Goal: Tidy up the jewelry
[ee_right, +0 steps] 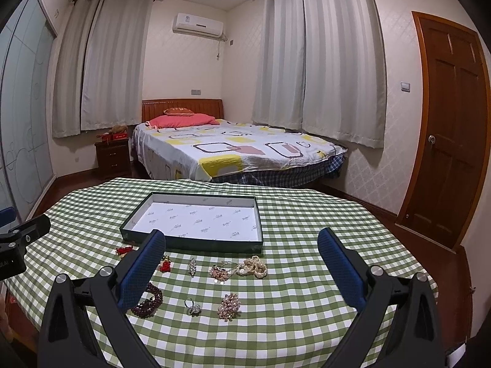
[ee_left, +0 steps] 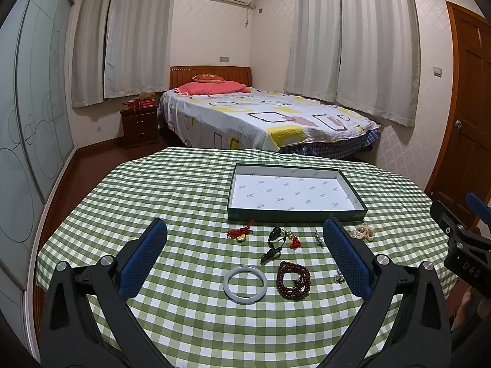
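Observation:
A dark green shallow box (ee_left: 294, 216) with white lining stands empty on the checked tablecloth; it also shows in the right wrist view (ee_right: 196, 243). In front of it lie a pale jade bangle (ee_left: 244, 282), a dark red bead bracelet (ee_left: 293, 280), a dark cord pendant (ee_left: 274, 243), a red knot charm (ee_left: 240, 233), a pearl strand (ee_right: 253, 266), a silver ring (ee_right: 192, 306), a brooch (ee_right: 192, 266) and a pink crystal cluster (ee_right: 229, 306). My left gripper (ee_left: 244, 257) is open above the bangle area. My right gripper (ee_right: 242, 271) is open above the right-hand pieces.
The table with the green checked cloth (ee_left: 172, 196) drops off at its rounded edges. A bed (ee_left: 260, 119) stands behind, a nightstand (ee_left: 139, 125) to its left, a wooden door (ee_right: 451, 128) on the right. The right gripper's body shows at the left view's right edge (ee_left: 460, 245).

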`<action>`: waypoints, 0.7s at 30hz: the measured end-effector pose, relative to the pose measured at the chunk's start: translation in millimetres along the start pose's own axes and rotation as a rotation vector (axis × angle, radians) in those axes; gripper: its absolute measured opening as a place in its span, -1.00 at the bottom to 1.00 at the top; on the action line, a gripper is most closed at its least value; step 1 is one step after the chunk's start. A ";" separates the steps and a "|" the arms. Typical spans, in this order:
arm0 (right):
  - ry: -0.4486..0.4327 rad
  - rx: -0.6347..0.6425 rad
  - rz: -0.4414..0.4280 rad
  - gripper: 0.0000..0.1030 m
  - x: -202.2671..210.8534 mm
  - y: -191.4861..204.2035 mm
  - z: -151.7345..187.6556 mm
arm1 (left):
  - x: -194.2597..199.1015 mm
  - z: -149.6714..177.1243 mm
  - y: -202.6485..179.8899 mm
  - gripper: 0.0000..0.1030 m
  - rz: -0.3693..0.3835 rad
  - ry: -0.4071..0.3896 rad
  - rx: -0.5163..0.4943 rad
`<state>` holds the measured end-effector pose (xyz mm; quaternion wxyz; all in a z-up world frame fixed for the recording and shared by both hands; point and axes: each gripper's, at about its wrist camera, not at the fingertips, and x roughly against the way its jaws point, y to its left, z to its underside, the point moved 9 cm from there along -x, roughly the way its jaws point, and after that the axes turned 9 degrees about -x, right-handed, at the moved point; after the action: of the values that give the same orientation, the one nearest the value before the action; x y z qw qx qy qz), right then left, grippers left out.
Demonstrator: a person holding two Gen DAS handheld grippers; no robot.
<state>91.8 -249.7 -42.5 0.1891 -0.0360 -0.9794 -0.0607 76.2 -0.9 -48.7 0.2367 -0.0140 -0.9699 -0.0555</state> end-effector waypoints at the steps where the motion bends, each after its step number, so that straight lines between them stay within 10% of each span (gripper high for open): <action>1: 0.001 0.000 0.000 0.89 -0.1 0.1 0.2 | 0.1 0.6 0.5 0.92 0.000 0.001 0.001; 21: 0.017 -0.001 -0.007 0.89 -1.9 2.2 2.3 | -2.9 1.6 1.6 0.92 -0.001 0.015 0.000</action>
<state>92.8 -247.3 -45.2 0.1970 -0.0322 -0.9779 -0.0623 78.1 0.8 -51.3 0.2441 -0.0130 -0.9681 -0.0556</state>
